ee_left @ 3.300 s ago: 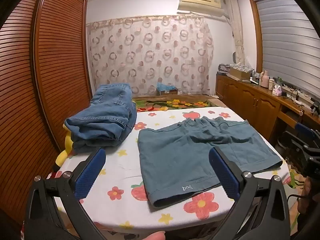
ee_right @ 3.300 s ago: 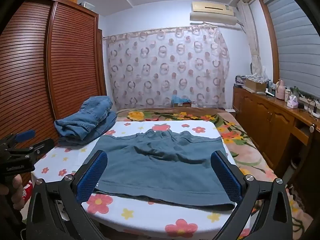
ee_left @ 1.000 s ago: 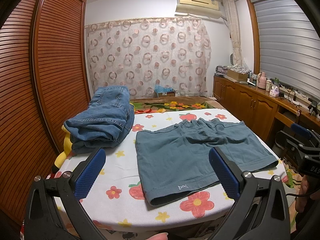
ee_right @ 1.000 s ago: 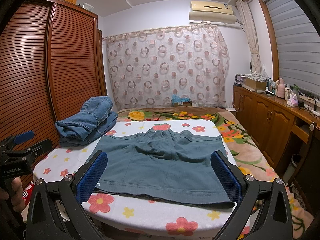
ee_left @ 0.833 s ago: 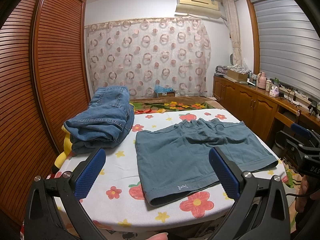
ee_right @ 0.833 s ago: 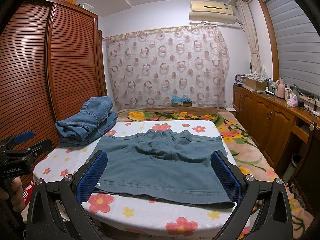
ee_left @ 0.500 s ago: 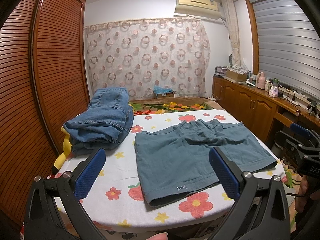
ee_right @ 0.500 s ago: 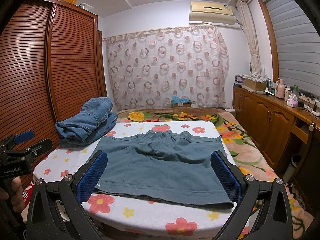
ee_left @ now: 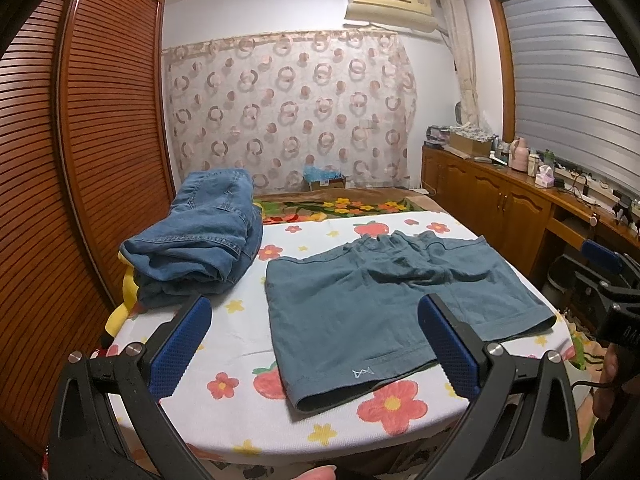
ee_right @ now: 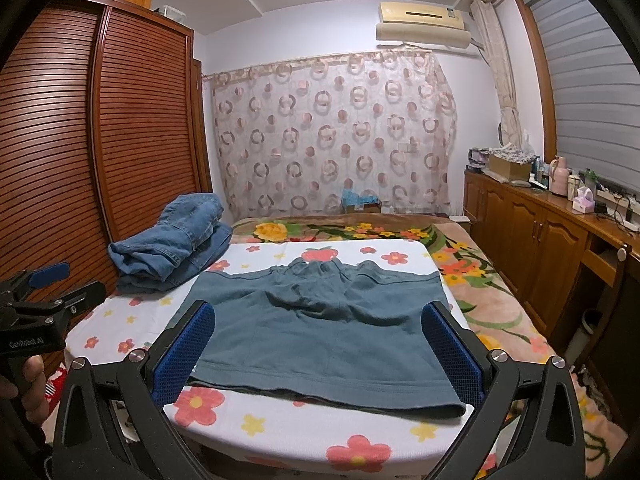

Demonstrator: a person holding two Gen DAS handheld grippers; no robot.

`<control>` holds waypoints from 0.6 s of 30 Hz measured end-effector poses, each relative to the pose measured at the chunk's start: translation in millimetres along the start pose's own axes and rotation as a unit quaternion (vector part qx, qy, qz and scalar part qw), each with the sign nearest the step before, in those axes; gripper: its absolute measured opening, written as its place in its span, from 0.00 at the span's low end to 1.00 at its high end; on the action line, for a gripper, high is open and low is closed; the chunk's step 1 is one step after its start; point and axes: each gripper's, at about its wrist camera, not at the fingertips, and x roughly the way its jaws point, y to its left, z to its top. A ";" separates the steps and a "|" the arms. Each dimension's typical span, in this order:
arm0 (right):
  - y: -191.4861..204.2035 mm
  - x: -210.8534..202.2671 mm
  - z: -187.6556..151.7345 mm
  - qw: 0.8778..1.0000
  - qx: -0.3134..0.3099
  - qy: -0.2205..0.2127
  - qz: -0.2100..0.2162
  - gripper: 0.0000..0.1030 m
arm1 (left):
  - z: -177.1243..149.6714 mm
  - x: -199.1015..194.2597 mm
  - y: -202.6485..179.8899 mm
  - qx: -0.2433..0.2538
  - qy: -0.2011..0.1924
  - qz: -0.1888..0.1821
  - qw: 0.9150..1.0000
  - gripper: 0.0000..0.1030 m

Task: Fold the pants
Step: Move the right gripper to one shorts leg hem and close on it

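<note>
A pair of teal shorts (ee_left: 384,300) lies flat on the flowered table cloth (ee_left: 240,368), waistband at the far side, leg hems toward me. They also show in the right wrist view (ee_right: 320,328). My left gripper (ee_left: 312,344) is open and empty, held before the table's near edge, left of the shorts' middle. My right gripper (ee_right: 318,348) is open and empty, held before the near hem. Each gripper shows in the other's view, the right one (ee_left: 604,280) at the right and the left one (ee_right: 44,292) at the left.
A pile of folded blue jeans (ee_left: 200,236) sits on the table's far left, also in the right wrist view (ee_right: 176,240). A slatted wooden wardrobe (ee_left: 60,160) stands at the left. A wooden sideboard (ee_right: 540,228) runs along the right. A bed with a flowered blanket (ee_right: 360,228) lies behind.
Both grippers have drifted slightly; the shorts sit a little lower and nearer in the views than 3.3 s ago. Nothing was taken hold of.
</note>
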 end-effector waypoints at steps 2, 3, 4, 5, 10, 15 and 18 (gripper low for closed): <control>-0.6 0.9 -1.0 1.000 -0.004 0.003 -0.005 1.00 | 1.1 0.3 -4.4 0.003 0.004 -0.006 1.000 1.00; -1.0 2.4 -1.5 1.000 -0.005 0.005 -0.005 1.00 | -1.6 5.1 -2.5 0.004 0.007 -0.010 1.000 1.00; -2.6 4.2 -2.4 1.000 -0.006 0.008 -0.004 1.00 | -2.3 8.0 -2.3 0.005 0.010 -0.011 1.000 1.00; -4.3 5.6 -3.7 1.000 -0.004 0.011 -0.004 1.00 | -3.4 13.0 -1.5 0.006 0.014 -0.014 1.000 1.00; -12.4 14.2 -7.4 1.000 -0.010 0.023 -0.012 0.96 | -11.2 30.6 0.6 0.012 0.030 -0.027 0.999 1.00; -19.2 24.4 -11.6 0.999 -0.014 0.043 -0.009 0.93 | -18.7 48.7 3.0 0.025 0.045 -0.037 0.998 1.00; -21.0 26.6 -10.9 0.998 -0.016 0.057 -0.012 0.91 | -21.5 59.5 3.2 0.031 0.055 -0.042 0.997 1.00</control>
